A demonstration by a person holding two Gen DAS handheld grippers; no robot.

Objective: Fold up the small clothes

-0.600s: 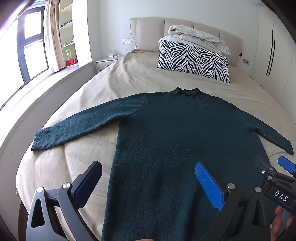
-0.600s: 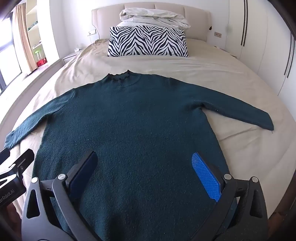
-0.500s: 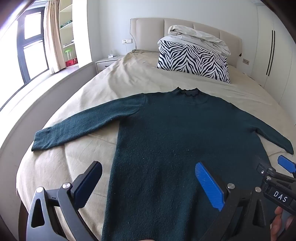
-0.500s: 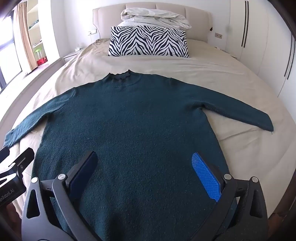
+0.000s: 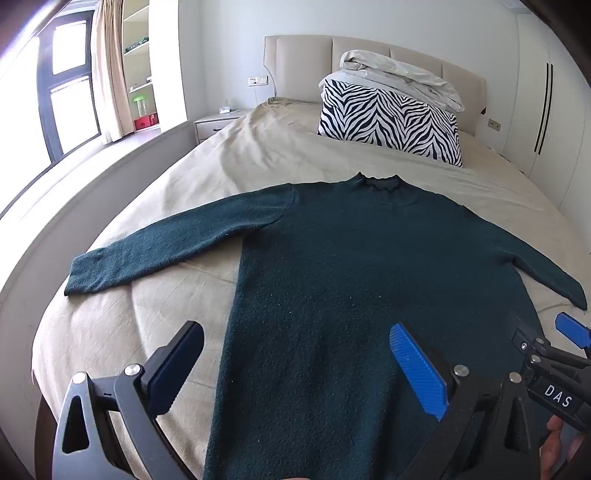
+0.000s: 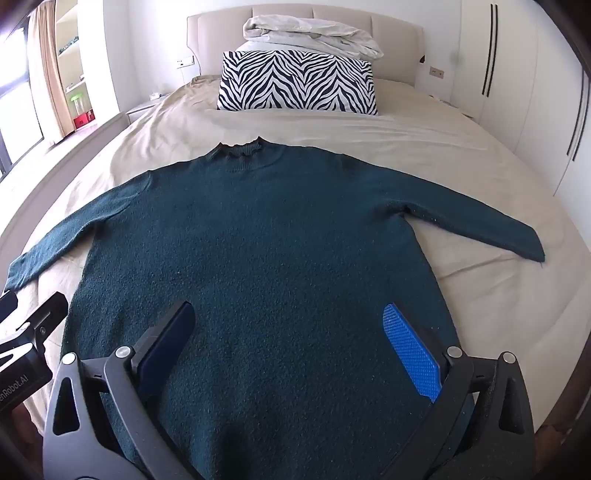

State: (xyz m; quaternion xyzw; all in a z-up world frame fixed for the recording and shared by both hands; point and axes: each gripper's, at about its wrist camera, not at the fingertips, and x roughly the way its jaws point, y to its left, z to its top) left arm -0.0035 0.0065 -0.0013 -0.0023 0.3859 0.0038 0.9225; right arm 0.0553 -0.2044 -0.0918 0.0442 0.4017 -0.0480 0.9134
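Note:
A dark teal long-sleeved sweater (image 5: 351, 280) lies flat on the bed, collar toward the headboard and both sleeves spread out; it also shows in the right wrist view (image 6: 266, 251). My left gripper (image 5: 295, 354) is open and empty, hovering above the sweater's lower left part near the hem. My right gripper (image 6: 291, 339) is open and empty above the sweater's lower middle. The right gripper's tip also shows at the right edge of the left wrist view (image 5: 569, 328). The sweater's hem is hidden below both views.
The bed has a beige sheet (image 5: 258, 155). A zebra-striped pillow (image 6: 295, 81) and a crumpled white duvet (image 6: 310, 33) lie by the headboard. A nightstand (image 5: 218, 123) and window stand at the left, white wardrobes (image 6: 535, 92) at the right.
Almost nothing: both grippers stay open above the sweater, with only a slight drift of the views. The sweater has not moved.

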